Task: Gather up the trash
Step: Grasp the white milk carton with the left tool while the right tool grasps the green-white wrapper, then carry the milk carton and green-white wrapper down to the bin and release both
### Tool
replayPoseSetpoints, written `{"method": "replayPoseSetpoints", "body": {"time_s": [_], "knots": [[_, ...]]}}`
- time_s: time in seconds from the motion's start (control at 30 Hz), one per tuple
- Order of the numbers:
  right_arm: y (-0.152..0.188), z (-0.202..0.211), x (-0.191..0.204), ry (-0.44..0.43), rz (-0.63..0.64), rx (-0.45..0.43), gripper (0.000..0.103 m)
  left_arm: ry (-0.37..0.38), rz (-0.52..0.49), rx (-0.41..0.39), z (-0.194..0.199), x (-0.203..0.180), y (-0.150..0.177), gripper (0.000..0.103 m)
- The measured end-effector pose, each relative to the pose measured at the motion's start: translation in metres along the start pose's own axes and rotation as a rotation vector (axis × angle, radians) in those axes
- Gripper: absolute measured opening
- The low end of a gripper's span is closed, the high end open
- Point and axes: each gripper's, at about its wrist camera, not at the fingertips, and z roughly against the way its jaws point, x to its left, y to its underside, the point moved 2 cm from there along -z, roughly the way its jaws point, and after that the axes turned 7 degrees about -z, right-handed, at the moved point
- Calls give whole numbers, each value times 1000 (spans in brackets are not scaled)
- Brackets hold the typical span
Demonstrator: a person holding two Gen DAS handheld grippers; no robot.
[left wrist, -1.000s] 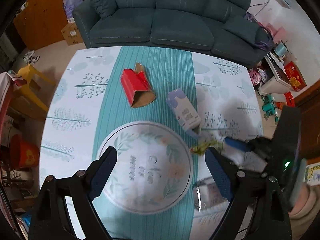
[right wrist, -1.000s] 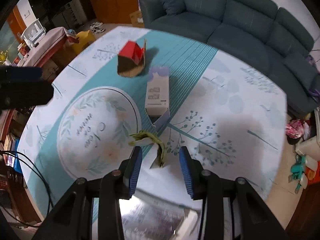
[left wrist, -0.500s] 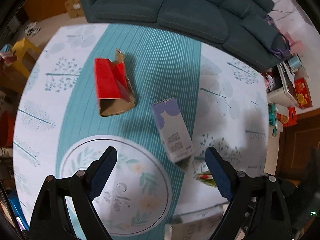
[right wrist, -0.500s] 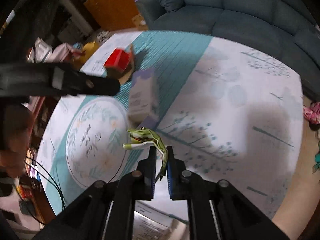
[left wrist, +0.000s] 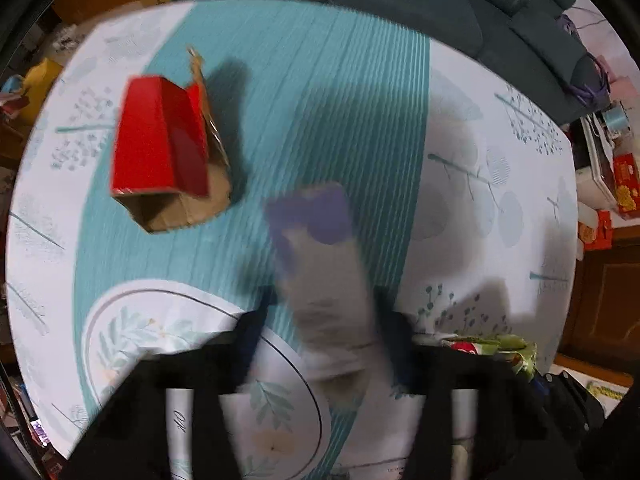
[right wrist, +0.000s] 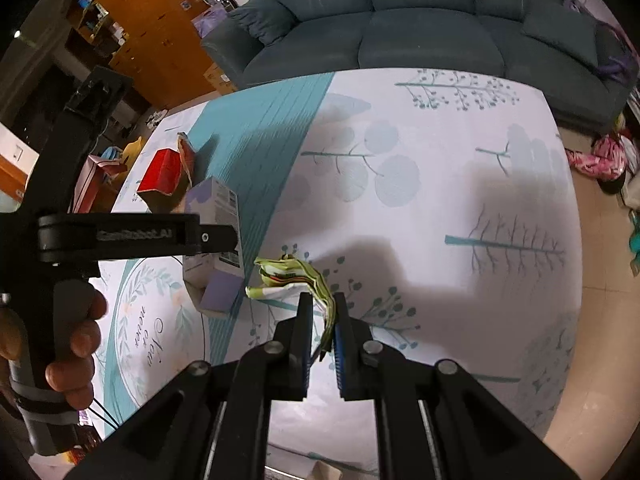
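A dark teal sofa point(right wrist: 420, 28) fills the top of the right wrist view, with an orange-brown wooden cabinet point(right wrist: 148, 32) at upper left; below them the table point(right wrist: 460, 208) takes most of both frames, under a white cloth printed with pale trees, a teal striped band down its middle and a round floral medallion point(right wrist: 152, 320) at lower left; the red cardboard box point(left wrist: 164, 148) lies on its side at the left of the left wrist view, its brown open end facing the camera and showing only bare card inside; the lavender and white carton point(left wrist: 324, 280) lies at the centre of that view, badly blurred, between the fingers of the left gripper point(left wrist: 326, 344); those fingers look to press its sides, though the smear leaves the contact itself hard to make out; in the right wrist view the same carton's lower end seems lifted off the cloth, partly hidden by the black gripper body crossing the left of the frame, where a hand point(right wrist: 76, 344) wraps the handle, cut off by the edge; the right gripper point(right wrist: 322, 332) at bottom centre is clamped on the green crumpled wrapper point(right wrist: 296, 276), whose bulk sticks out up and left of the fingertips, just right of the carton; clutter on the floor at the right edge is too small to name.
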Motion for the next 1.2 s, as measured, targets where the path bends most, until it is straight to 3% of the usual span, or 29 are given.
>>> {"method": "replayPoseSetpoints", "body": {"time_s": [0.13, 0.6, 0.9, 1.2], "knots": [[3, 2, 3, -5, -2, -4, 9, -8, -11, -49, 11, 3, 7, 33], [32, 47, 45, -35, -21, -71, 9, 70, -108, -155, 94, 24, 67, 33], [87, 86, 102, -45, -43, -127, 9, 139, -170, -224, 160, 72, 150, 33], [181, 137, 171, -64, -114, -225, 9, 200, -252, -328, 224, 134, 259, 33]]}}
